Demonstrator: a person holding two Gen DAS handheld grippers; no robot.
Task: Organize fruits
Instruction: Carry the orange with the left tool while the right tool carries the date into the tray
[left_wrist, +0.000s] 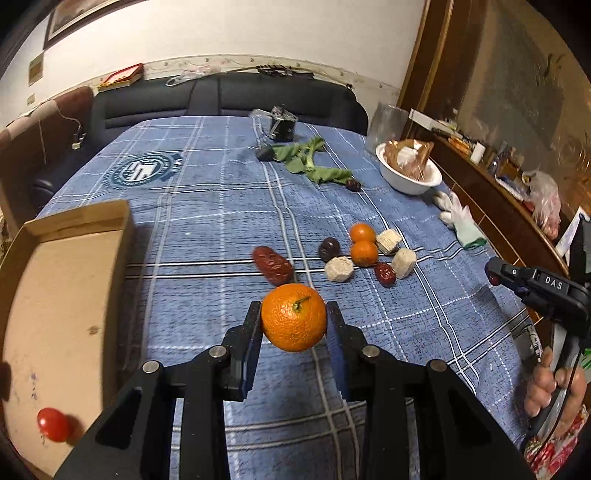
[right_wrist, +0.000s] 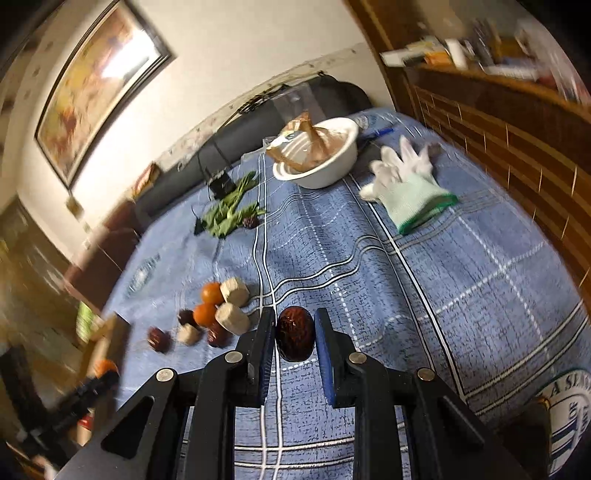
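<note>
Left gripper (left_wrist: 293, 319): clamped on a tangerine (left_wrist: 294, 322), held above the blue plaid cloth (left_wrist: 207, 221).
Right gripper (right_wrist: 294, 334): clamped on a red date (right_wrist: 295, 338), above the cloth.
Cardboard box (left_wrist: 62, 295): left of the tangerine, holding a cherry tomato (left_wrist: 53, 424).

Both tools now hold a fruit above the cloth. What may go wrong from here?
1. The orange is round and gripped only at its sides by the left tool; it may slip out before reaching the cardboard box.
2. The right tool may squash the wrinkled red date.
</note>
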